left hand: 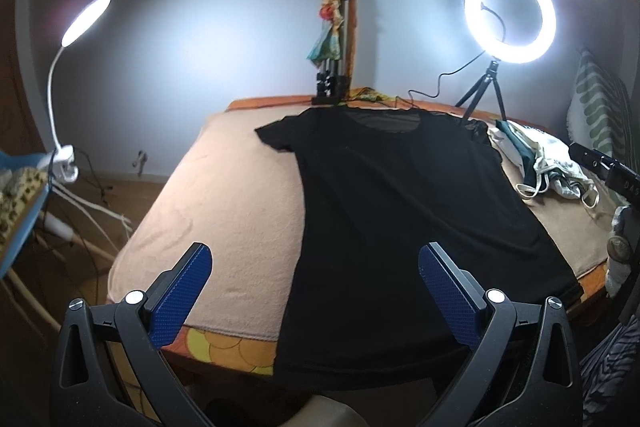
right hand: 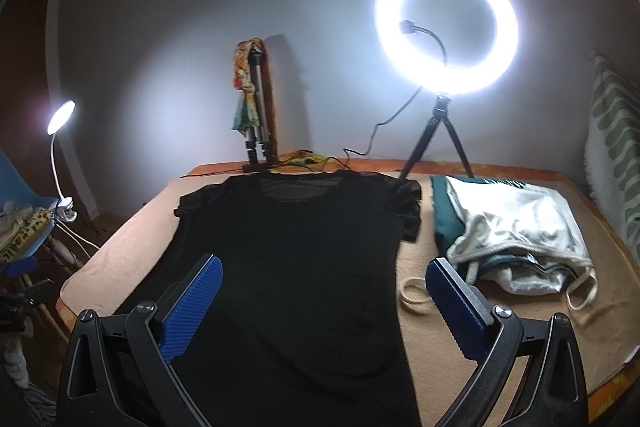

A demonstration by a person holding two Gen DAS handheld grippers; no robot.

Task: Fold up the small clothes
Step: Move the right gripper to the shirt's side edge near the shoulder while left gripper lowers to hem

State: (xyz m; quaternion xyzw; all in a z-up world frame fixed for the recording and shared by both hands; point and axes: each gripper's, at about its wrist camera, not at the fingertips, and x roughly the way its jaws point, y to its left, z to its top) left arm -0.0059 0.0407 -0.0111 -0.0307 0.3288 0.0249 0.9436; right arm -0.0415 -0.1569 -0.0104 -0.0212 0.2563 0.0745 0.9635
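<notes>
Left wrist view: left hand-held gripper (left hand: pixel 314 269) has both blue-padded fingers spread wide, gripping nothing. One black short-sleeved t-shirt (left hand: pixel 400 195) lies flat on the peach blanket-covered bench (left hand: pixel 224 203), neckline at the far end, hem hanging over the near edge. The hem's left part sits between and below the fingers; no contact visible.

Right wrist view: right hand-held gripper (right hand: pixel 324 279) also spread wide and holding nothing, hovering over the t-shirt (right hand: pixel 288 267) lower body. Left finger is over the black fabric, right finger over bare blanket just past the shirt's right edge.

Shown only in right view: the pile of white and dark green clothes (right hand: pixel 508 239) in full, just right of the shirt, with pale strap loops on the blanket. Left view shows that pile (left hand: pixel 548 163) small at the edge, plus the bench's orange-yellow patterned near border (left hand: pixel 224 345) and the other gripper's black body at far right.

Count: one shirt laid out, one clothes pile, two lights – one lit ring light on a small tripod (right hand: pixel 446 27), one white clip-on gooseneck lamp (right hand: pixel 61 117) – and one folded tripod draped with a colourful scarf (right hand: pixel 254 99) against the wall.
</notes>
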